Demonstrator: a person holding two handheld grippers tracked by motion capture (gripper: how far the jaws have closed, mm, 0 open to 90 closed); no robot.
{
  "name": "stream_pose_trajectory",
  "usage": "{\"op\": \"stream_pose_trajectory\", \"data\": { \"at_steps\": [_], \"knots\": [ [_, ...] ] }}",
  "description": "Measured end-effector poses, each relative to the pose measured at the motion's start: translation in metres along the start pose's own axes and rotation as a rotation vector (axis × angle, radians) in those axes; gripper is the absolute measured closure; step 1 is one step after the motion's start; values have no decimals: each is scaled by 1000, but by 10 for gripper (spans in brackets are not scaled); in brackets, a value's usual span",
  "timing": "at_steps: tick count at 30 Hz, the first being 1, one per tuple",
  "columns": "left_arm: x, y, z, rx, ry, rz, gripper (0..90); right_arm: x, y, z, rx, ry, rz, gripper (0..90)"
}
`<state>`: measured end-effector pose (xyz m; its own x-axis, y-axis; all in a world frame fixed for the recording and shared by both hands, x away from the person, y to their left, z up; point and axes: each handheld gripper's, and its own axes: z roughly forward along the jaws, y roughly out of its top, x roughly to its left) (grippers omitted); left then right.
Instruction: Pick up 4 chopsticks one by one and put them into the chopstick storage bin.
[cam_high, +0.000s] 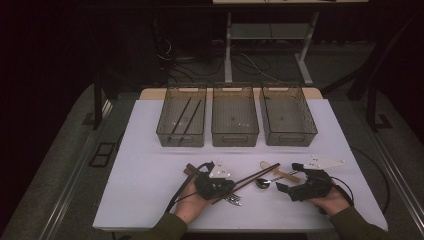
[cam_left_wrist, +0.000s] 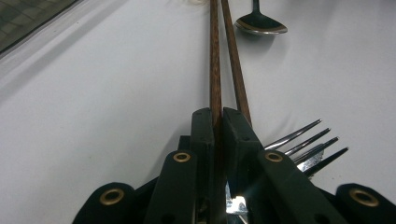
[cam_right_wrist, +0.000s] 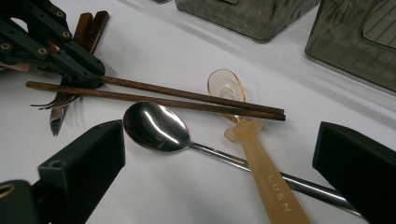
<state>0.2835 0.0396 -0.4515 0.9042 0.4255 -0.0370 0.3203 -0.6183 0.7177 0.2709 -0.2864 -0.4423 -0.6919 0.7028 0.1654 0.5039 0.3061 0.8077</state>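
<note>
Beside the fork (cam_left_wrist: 303, 142), left hand-held gripper (cam_left_wrist: 218, 121) pinching 1 chopstick (cam_left_wrist: 215, 70), right hand-held gripper (cam_right_wrist: 219, 158) spread over spoon (cam_right_wrist: 156, 126).

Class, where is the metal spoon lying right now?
The metal spoon lies on the white table between both grippers, its bowl just below the chopsticks, its handle under the plastic spoon.

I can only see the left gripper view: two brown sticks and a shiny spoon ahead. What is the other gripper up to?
Observer: The right gripper has its jaws wide apart and grips nothing.
Operator: Are there any containers around?
Observer: Three bins stand at the far side; the left bin holds two dark sticks.
Operator: Is there more cutlery?
Observer: A peach spoon lies across the metal spoon, its bowl under the chopsticks.
</note>
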Motion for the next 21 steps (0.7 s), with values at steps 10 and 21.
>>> {"op": "stream_pose_trajectory", "data": {
  "at_steps": [10,21],
  "knots": [
    [0,1,-2,-22,-6,-23,832,0,0,0,0,1,0,24],
    [2,1,-11,-58,-26,-50,836,1,0,-1,0,4,2,24]
  ]
}}
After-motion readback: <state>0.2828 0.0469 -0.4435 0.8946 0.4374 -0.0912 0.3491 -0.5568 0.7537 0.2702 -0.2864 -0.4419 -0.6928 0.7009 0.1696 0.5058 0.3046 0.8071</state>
